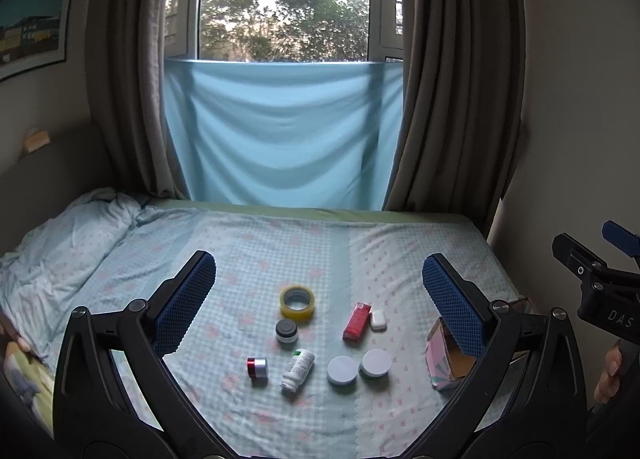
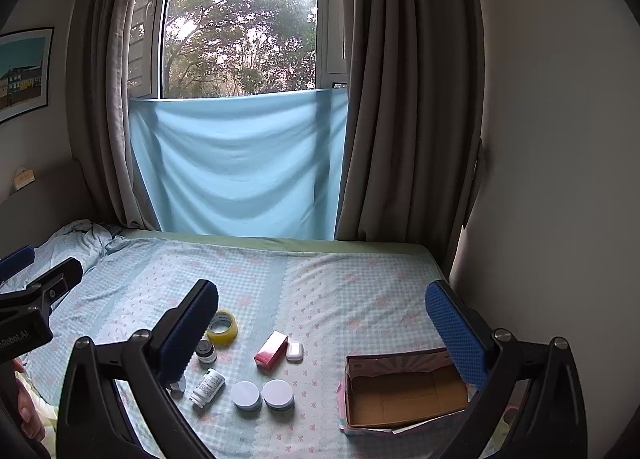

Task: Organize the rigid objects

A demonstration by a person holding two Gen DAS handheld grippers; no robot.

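Both grippers, left gripper (image 1: 319,273) & right gripper (image 2: 322,301), gape wide, holding nothing, hovering over the bed (image 1: 400,259). Items sit near-centre; box (image 2: 404,391) to the right, empty. Prob. best: take the nearest jar first, grip across its sides, lower into box.

Count: 1 tape roll (image 1: 297,301), 1 red carton (image 1: 357,320), 1 white case (image 1: 378,320), 1 bottle (image 1: 297,370), 4 jars.
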